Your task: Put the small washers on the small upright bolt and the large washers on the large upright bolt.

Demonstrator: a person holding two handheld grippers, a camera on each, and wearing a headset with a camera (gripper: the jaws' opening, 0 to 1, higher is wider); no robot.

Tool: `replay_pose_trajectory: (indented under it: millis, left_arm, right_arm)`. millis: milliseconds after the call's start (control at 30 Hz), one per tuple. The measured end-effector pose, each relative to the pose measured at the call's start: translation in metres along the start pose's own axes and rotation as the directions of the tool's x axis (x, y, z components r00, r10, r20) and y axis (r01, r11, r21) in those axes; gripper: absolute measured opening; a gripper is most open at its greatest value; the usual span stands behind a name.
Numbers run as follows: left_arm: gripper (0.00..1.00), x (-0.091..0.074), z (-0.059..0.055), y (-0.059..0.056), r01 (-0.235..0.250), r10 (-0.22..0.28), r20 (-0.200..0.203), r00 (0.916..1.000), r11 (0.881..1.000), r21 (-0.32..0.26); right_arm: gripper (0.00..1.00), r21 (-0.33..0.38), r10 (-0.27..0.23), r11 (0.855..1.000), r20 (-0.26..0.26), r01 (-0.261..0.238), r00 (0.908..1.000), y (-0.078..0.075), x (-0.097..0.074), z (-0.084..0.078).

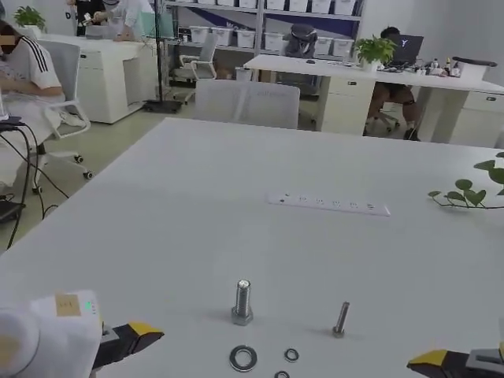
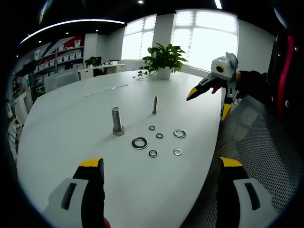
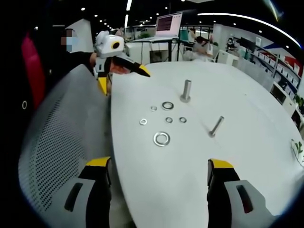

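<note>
White table (image 1: 236,197), left tool (image 2: 160,163) and right tool (image 3: 159,163) wide open, empty

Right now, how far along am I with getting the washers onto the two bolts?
Nothing is done yet: the large bolt and the small bolt both stand bare. Nothing is in hand: the left gripper and the right gripper are open and empty. Everything is left to do: two large washers and four small washers lie flat on the table.

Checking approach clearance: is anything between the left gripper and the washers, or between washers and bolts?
Nothing visible: bare table runs from the open left gripper to the washers, with large bolt and small bolt just beyond.
</note>
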State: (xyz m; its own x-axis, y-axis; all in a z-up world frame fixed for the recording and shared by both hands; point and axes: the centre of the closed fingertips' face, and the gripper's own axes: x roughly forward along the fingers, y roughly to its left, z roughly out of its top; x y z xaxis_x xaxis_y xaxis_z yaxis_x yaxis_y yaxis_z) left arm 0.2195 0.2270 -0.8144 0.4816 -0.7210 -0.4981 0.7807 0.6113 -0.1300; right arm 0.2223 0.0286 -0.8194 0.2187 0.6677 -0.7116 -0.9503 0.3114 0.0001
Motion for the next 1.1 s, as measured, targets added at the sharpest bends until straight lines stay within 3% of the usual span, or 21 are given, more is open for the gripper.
replay_pose_trajectory:
  millis: [600, 1100]
  left_arm:
    - [1.00, 0.0002, 0.0000, 0.0002, -0.006, 0.006, 0.013, 0.9999, 1.000, -0.004]
    - [0.98, -0.0033, 0.0033, -0.0038, 0.022, -0.022, 0.001, 0.9998, 1.000, 0.016]
  right_arm:
    - [0.83, -0.033, 0.004, 0.999, -0.034, -0.005, 0.9994, -0.0017, -0.0013, 0.0020]
    - [0.82, -0.021, -0.024, 1.000, -0.039, 0.023, 0.9989, 0.0007, -0.0084, 0.0075]
